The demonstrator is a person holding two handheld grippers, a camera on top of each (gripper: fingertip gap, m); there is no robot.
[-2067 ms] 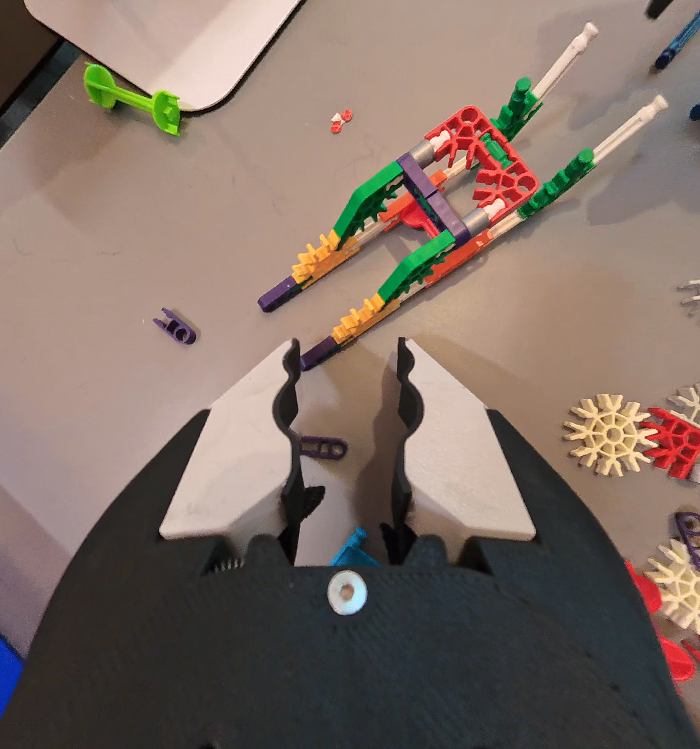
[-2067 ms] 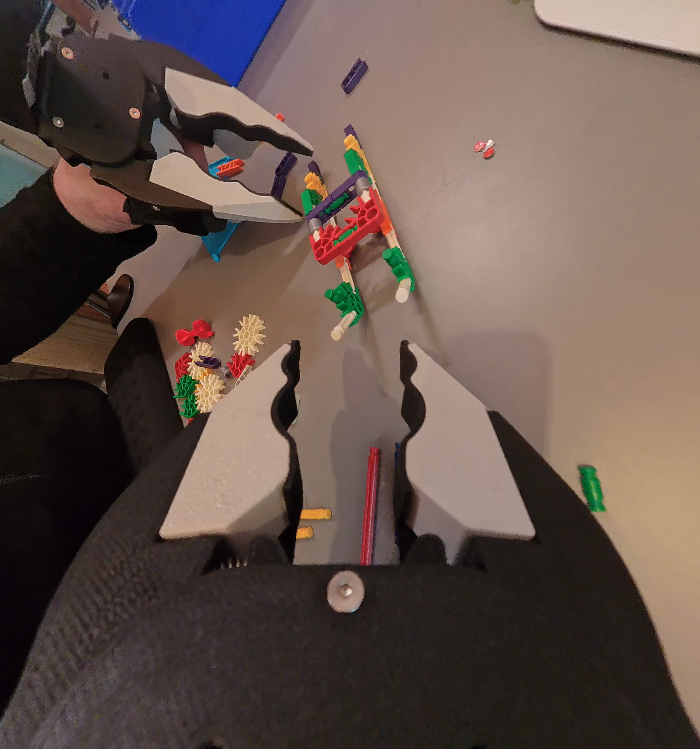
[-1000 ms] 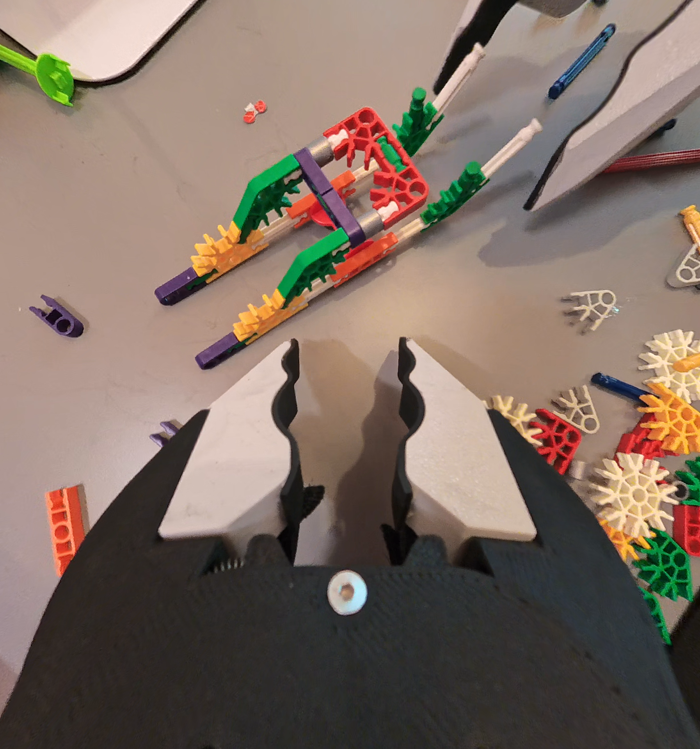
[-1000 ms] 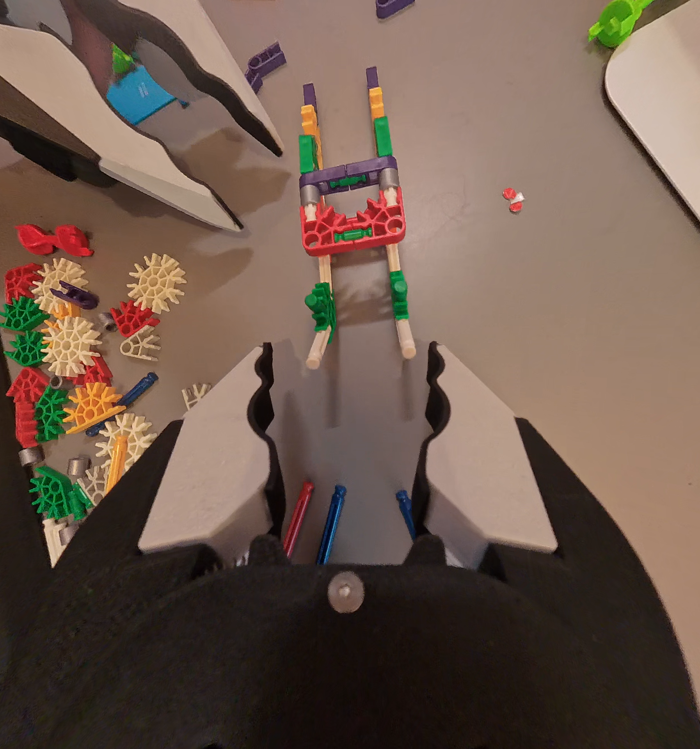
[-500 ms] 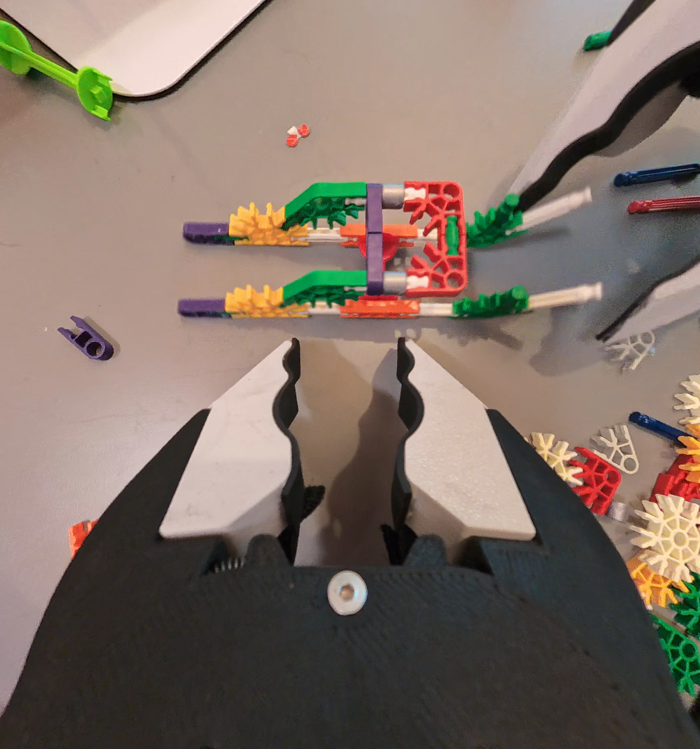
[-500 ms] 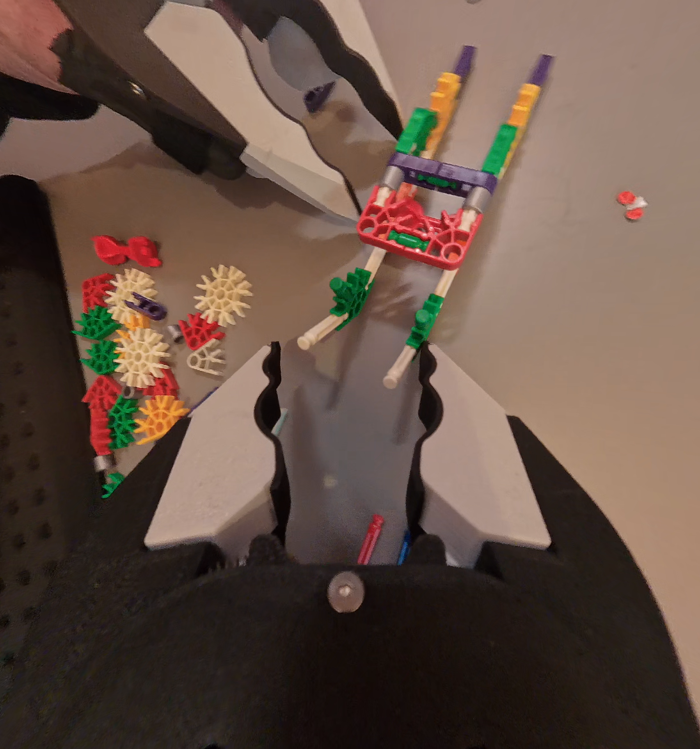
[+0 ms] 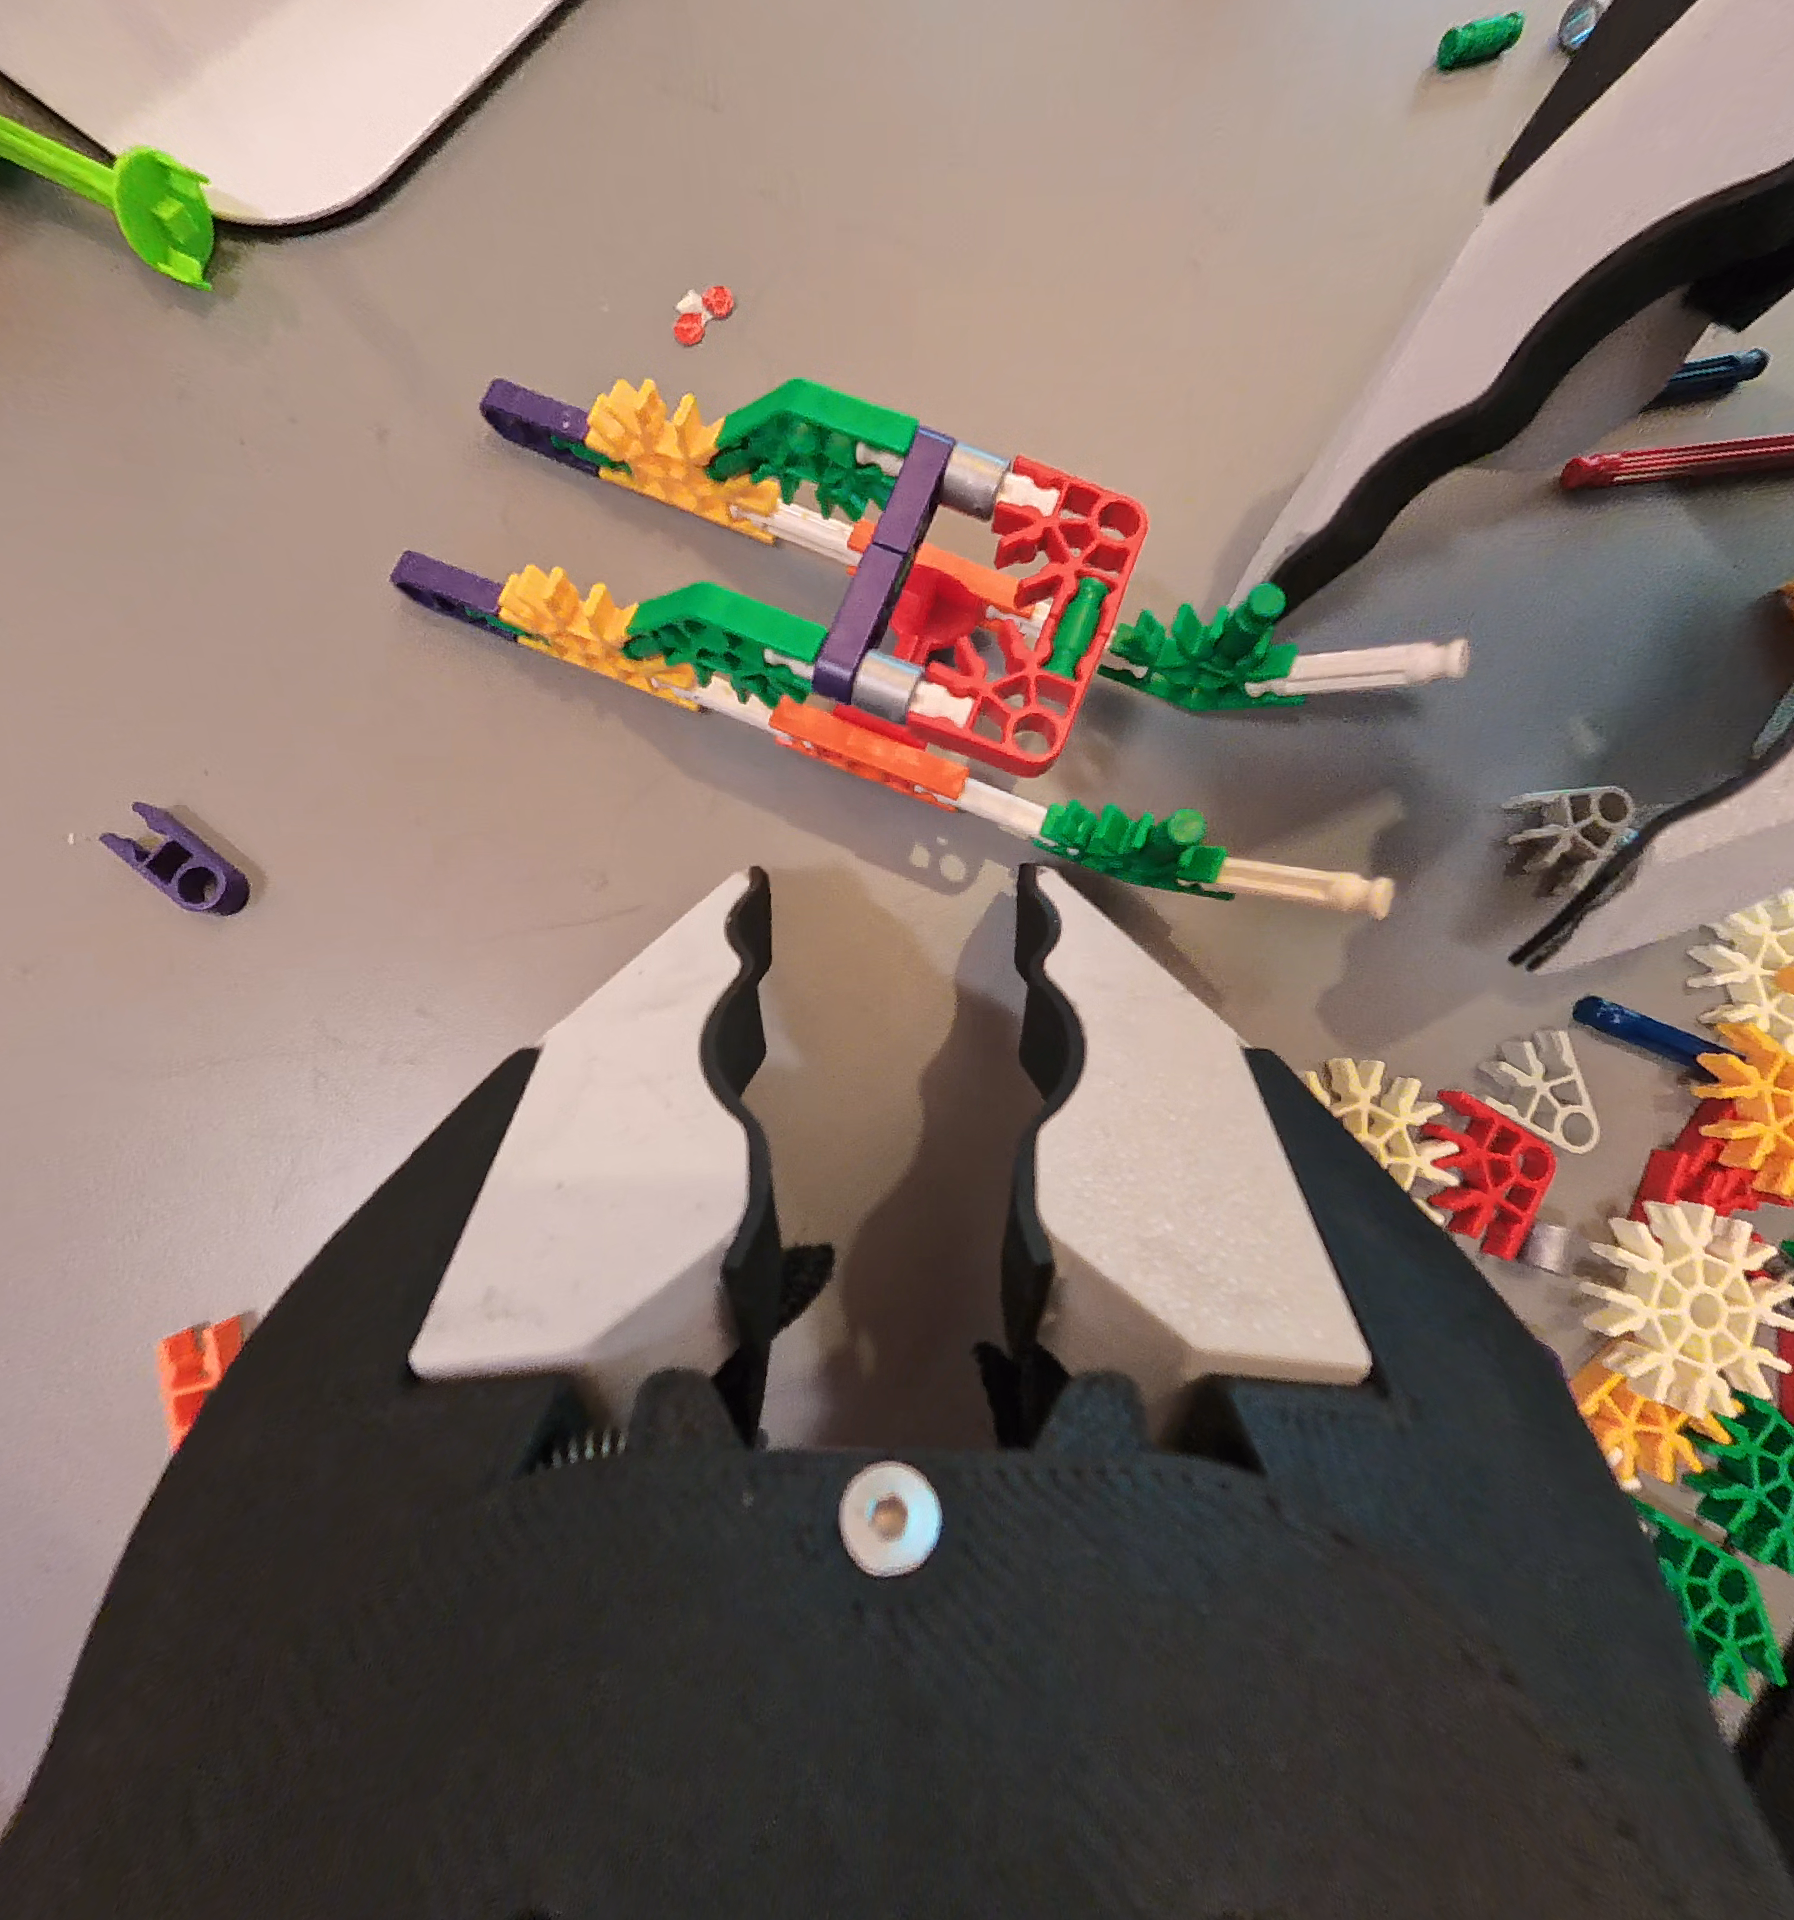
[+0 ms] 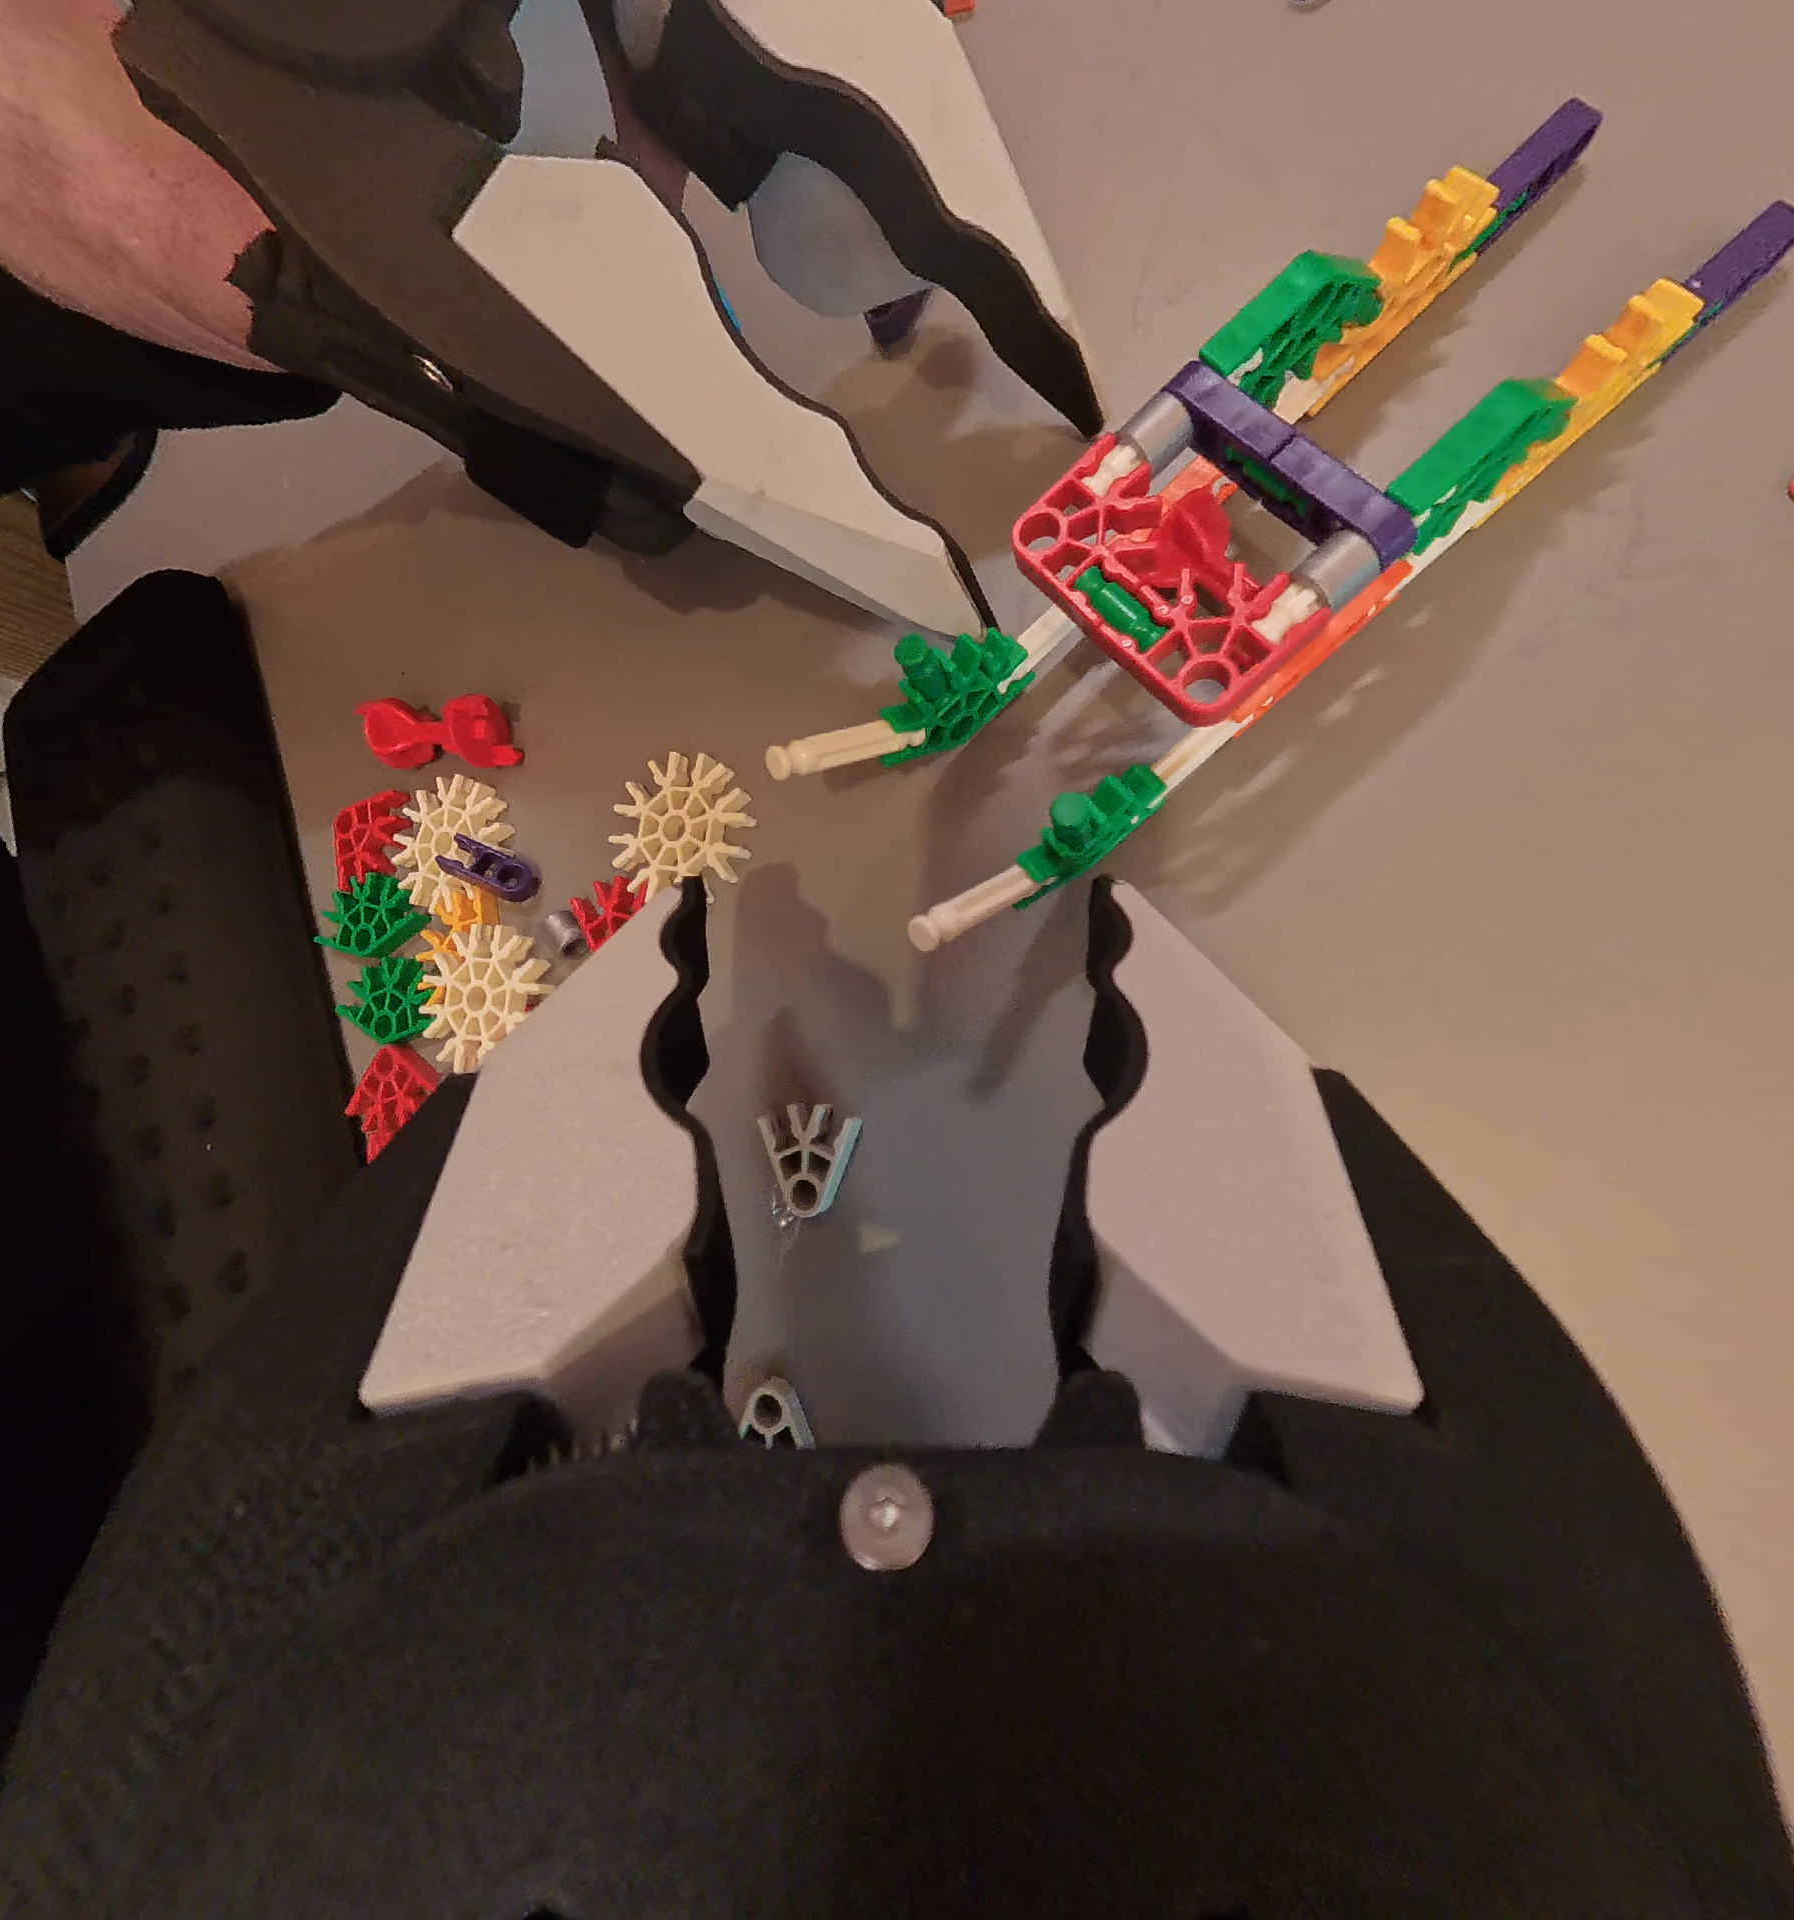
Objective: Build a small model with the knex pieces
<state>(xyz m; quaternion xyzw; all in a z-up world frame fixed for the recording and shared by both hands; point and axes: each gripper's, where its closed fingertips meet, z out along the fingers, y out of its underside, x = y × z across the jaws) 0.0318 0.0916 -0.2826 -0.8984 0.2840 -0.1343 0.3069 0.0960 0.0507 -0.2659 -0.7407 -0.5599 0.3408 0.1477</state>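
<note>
Here, purple clip (image 7: 181,862): one, lying well apart.
Left gripper (image 7: 893,883): spread, empty, tips just beside the near rail of the model (image 7: 976,613).
Model: one, flat on the table (image 7: 976,208); two rails, two white rod ends.
Right gripper (image 8: 898,894): spread, empty, tip by a green connector (image 8: 1080,821).
Risk: a nudging tip could skew or unclip a rail.

You are looking at a grey table (image 7: 976,208) carrying a multicoloured rod-and-connector assembly (image 7: 872,603). A pile of loose connectors (image 7: 1703,1247) is lying beside it, with a purple clip (image 7: 181,862) sitting apart.
</note>
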